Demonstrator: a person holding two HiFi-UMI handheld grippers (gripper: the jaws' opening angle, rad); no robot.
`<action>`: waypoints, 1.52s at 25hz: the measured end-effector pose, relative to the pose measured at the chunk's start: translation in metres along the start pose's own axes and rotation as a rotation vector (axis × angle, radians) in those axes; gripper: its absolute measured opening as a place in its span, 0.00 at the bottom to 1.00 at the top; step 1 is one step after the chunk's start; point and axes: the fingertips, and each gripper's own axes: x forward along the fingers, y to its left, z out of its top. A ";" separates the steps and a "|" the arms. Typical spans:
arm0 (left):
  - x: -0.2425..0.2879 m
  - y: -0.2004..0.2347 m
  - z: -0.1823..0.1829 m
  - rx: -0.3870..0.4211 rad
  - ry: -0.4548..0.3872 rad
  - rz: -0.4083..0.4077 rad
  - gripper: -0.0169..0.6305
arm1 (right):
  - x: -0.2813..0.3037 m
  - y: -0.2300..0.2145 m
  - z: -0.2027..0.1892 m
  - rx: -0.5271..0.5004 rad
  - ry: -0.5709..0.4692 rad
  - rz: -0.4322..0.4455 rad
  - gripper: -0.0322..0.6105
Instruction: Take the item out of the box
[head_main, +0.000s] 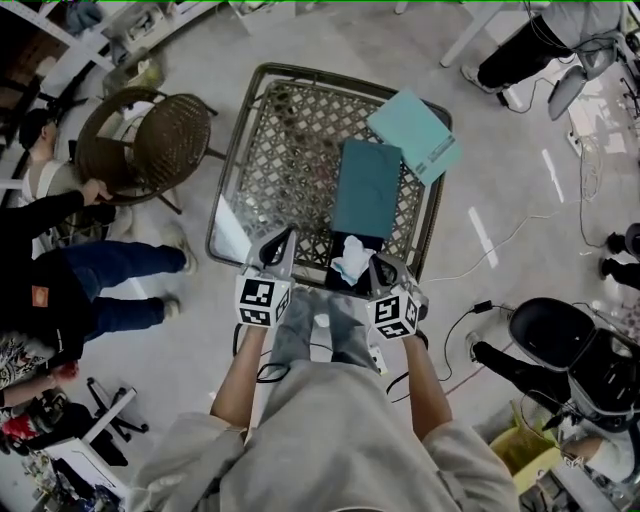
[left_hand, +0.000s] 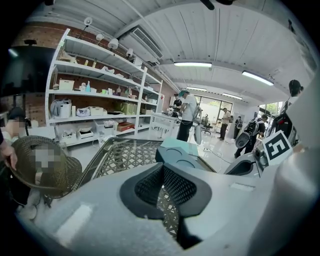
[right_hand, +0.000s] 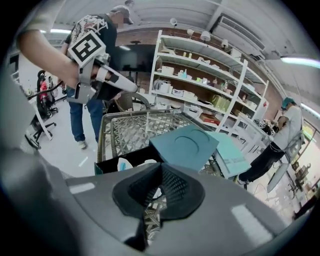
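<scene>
A dark open box (head_main: 338, 276) lies on the near end of a metal lattice table (head_main: 225, 215), with a white crumpled item (head_main: 352, 258) inside it. A dark teal lid (head_main: 367, 188) covers the box's far part. My left gripper (head_main: 285, 240) hangs shut and empty over the table's near edge, left of the box. Just right of the white item is my right gripper (head_main: 375, 265), also shut and holding nothing. In the right gripper view, the box (right_hand: 112, 162) and the item (right_hand: 125, 164) lie just beyond the closed right gripper (right_hand: 159, 192). The left gripper view shows the left gripper (left_hand: 167, 187) shut over the lattice.
A light teal flat box (head_main: 415, 133) rests at the table's far right corner. A round wicker chair (head_main: 160, 135) stands left of the table, with a person in jeans (head_main: 80, 290) beside it. Cables (head_main: 470, 320) and an office chair (head_main: 560, 340) are on the floor to the right.
</scene>
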 end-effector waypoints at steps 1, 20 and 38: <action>0.000 0.000 0.000 -0.001 -0.001 0.000 0.04 | 0.001 0.002 -0.001 -0.029 0.007 0.006 0.05; -0.005 0.000 -0.001 -0.009 -0.007 0.008 0.04 | 0.021 0.046 -0.031 -0.200 0.147 0.256 0.33; -0.008 0.007 -0.004 -0.020 -0.005 0.016 0.04 | 0.054 0.071 -0.057 -0.287 0.316 0.367 0.76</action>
